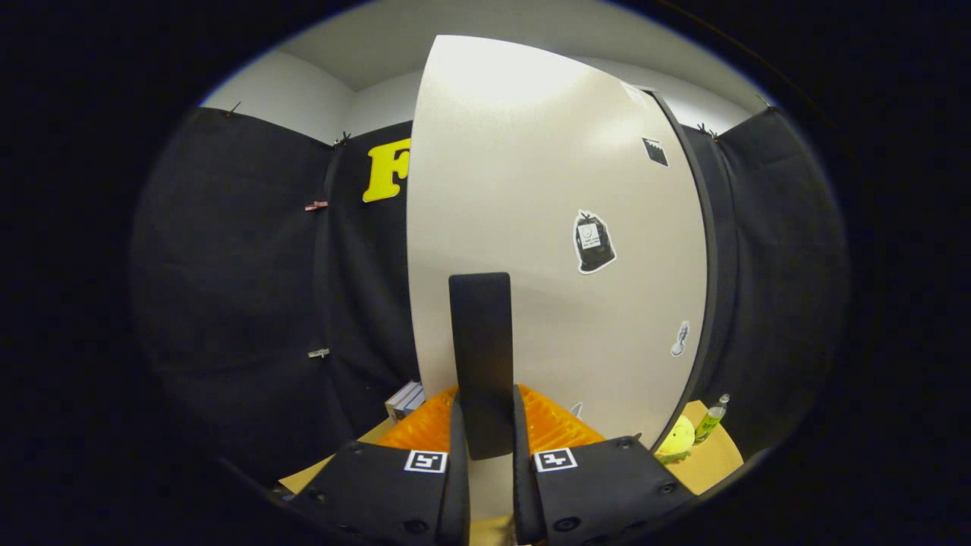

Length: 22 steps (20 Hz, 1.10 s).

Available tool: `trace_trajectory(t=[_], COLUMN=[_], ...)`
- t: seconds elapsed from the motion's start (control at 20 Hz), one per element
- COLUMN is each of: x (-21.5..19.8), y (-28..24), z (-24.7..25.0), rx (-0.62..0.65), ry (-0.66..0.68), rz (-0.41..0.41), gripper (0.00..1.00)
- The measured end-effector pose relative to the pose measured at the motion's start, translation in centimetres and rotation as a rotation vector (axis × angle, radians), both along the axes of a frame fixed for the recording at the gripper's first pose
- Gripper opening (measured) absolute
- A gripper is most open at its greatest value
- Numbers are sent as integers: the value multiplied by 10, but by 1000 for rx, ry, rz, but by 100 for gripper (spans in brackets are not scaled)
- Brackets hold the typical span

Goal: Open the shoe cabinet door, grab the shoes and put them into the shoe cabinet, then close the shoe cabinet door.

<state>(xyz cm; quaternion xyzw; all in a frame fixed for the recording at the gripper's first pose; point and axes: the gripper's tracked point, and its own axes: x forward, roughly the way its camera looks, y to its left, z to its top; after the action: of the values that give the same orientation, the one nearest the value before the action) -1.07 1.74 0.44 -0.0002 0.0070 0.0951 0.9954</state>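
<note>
gripper view: claw (485, 447) is pinching the dark handle (481, 356) of the pale cabinet door (546, 189), both fingers pressing its sides; orange item (550, 428) is sitting just beyond.

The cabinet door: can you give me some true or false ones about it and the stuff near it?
1. The fingers are closed on the door's dark handle. True.
2. The cabinet door is bright red. False: it is pale, off-white.
3. Stickers are stuck on the door. True.
4. A bottle lies flat on top of the door. False: it stands upright, low down past the door's edge.
</note>
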Motion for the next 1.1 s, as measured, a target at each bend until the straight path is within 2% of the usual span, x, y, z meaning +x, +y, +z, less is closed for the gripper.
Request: trace_trajectory(t=[0.3, 0.65, 0.9, 1.1], x=[-34, -63, -79, -87], y=[-33, -72, -100, -129], z=[3, 6, 6, 3], rx=[0, 20, 25, 39], ry=[-3, -10, -17, 2], rz=[30, 15, -27, -103], gripper=[27, 26, 26, 25])
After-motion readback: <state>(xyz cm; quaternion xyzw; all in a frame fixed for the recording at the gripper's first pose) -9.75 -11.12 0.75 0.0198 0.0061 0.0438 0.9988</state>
